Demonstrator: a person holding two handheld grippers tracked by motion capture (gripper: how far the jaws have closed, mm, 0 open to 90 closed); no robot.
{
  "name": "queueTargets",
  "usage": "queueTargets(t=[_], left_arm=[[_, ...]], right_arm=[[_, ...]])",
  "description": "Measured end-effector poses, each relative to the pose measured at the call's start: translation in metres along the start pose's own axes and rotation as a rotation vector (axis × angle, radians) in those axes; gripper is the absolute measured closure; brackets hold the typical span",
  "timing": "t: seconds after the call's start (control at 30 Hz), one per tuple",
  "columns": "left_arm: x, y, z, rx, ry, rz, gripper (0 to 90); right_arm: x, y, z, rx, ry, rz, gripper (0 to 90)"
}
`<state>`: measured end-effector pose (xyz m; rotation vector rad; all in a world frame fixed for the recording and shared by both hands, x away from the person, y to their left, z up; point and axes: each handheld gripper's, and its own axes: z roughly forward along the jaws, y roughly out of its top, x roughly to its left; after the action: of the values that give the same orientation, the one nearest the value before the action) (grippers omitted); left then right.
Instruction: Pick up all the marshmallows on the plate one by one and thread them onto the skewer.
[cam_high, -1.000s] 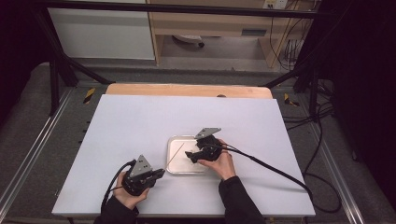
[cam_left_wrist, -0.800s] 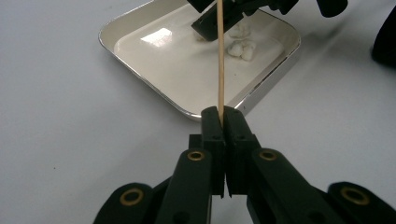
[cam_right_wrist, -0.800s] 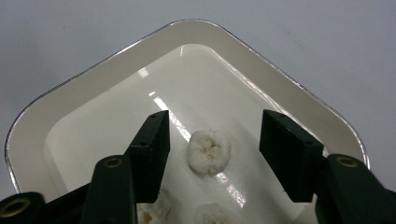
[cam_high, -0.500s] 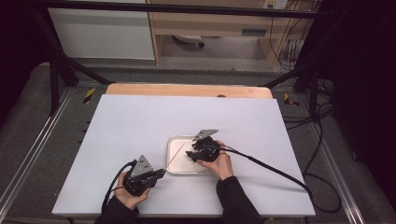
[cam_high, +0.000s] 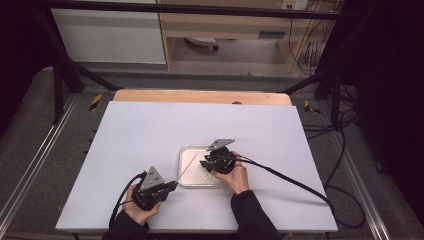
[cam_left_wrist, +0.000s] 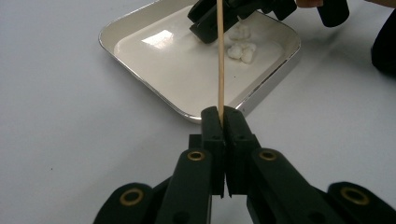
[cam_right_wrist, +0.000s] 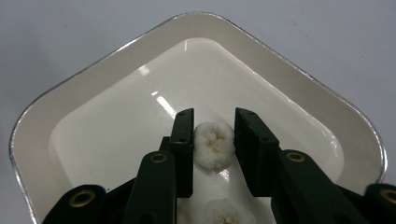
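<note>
A white tray (cam_high: 186, 150) lies on the table with a few small white marshmallows (cam_left_wrist: 243, 52) in it. My left gripper (cam_high: 174, 185) rests in front of the tray's near left corner. In the left gripper view the left gripper (cam_left_wrist: 223, 114) is shut on a thin wooden skewer (cam_left_wrist: 220, 60) that points out over the tray (cam_left_wrist: 140, 79). My right gripper (cam_high: 202, 165) reaches down into the tray. Its jaws have just been closing, and in the right gripper view the right gripper (cam_right_wrist: 214, 119) has one marshmallow (cam_right_wrist: 214, 144) between its pads, which touch both sides. Another marshmallow (cam_right_wrist: 224, 212) lies under the jaws.
The tray sits near the front middle of a white table top (cam_high: 150, 130). A wooden board edge (cam_high: 200, 96) runs along the back. Black cables (cam_high: 290, 180) trail from both grippers, and metal rails (cam_high: 35, 165) flank the table.
The right gripper's jaws have drawn together around a marshmallow in the tray. Both hands have stayed where they were, and the left gripper holds the skewer as before.
</note>
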<state>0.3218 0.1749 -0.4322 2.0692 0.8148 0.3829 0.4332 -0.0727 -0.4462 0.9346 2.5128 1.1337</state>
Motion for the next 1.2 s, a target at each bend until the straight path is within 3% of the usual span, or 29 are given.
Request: queueTargets(t=[0.17,0.57,0.83,1.03,1.2], left_arm=[[-0.002,0.000,-0.002,0.004,0.012,-0.011,88.1],[-0.007,0.001,-0.004,-0.028,0.011,0.002,88.1],[-0.010,0.001,-0.004,-0.037,-0.003,0.018,88.1],[-0.012,0.001,-0.004,-0.044,-0.007,0.031,88.1],[-0.013,0.001,-0.004,-0.051,-0.009,0.035,88.1]], right_arm=[[-0.003,0.007,-0.017,-0.062,0.075,0.071,70.1],[-0.008,0.008,-0.052,-0.182,0.187,0.181,70.6],[-0.011,0.007,-0.076,-0.278,0.253,0.227,70.9],[-0.010,0.014,-0.090,-0.374,0.351,0.270,71.2],[-0.010,0.015,-0.092,-0.384,0.371,0.281,71.4]])
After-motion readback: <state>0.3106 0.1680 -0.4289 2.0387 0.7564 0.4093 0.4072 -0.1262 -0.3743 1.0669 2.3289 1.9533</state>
